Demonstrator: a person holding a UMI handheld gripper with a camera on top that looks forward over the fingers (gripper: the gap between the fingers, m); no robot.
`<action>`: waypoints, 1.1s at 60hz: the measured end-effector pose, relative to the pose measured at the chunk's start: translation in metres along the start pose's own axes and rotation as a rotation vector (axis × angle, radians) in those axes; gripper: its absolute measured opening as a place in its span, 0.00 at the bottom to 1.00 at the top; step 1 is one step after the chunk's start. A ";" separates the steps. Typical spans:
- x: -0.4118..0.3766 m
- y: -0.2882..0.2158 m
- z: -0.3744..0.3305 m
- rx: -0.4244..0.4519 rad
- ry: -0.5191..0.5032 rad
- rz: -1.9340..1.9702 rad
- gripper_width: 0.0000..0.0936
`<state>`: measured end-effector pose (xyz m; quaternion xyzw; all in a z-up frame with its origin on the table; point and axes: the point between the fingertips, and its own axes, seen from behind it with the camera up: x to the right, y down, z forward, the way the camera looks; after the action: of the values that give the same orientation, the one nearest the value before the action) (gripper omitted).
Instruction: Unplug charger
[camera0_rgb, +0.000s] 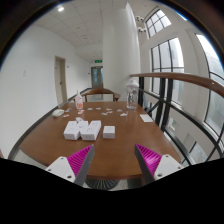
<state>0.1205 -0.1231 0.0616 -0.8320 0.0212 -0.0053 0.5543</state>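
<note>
- Above the wooden table (100, 150), I hold the gripper (111, 158) w/ fingers spread, nothing between.
- White boxes (82, 129) lie well beyond them (can't pick out the charger).

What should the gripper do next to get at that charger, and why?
Probably move forward and down toward the white boxes on the wooden table. The gripper hangs open and empty, well short of them, and no charger or plug shows clearly from here.
</note>
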 end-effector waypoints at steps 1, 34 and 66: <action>0.001 0.001 -0.003 0.002 0.001 -0.007 0.90; 0.045 0.027 -0.013 0.002 0.011 -0.059 0.88; 0.056 0.038 -0.005 -0.037 0.008 0.023 0.87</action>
<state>0.1751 -0.1449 0.0279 -0.8418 0.0330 -0.0020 0.5387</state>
